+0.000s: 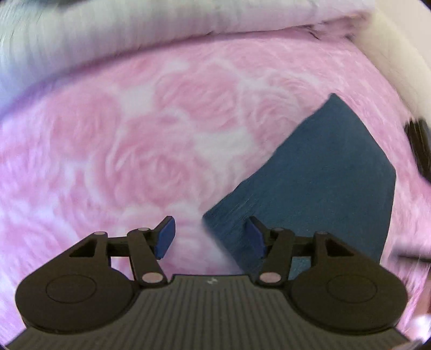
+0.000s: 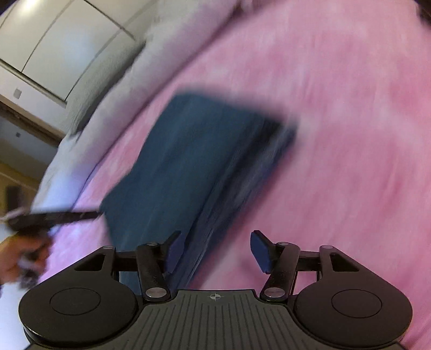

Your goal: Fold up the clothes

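Note:
A folded dark blue garment (image 1: 317, 183) lies flat on a pink rose-patterned bedspread (image 1: 161, 134). My left gripper (image 1: 210, 237) is open and empty, just above the garment's near left corner. In the right wrist view the same garment (image 2: 188, 167) is blurred by motion. My right gripper (image 2: 215, 250) is open and empty over the garment's near right edge. The left gripper (image 2: 54, 216) and the hand holding it show at the left of that view.
A white blanket or pillow (image 1: 188, 18) runs along the far edge of the bed. A white wardrobe (image 2: 54, 40) and a doorway stand beyond the bed. A dark object (image 1: 419, 145) sits at the right edge of the bedspread.

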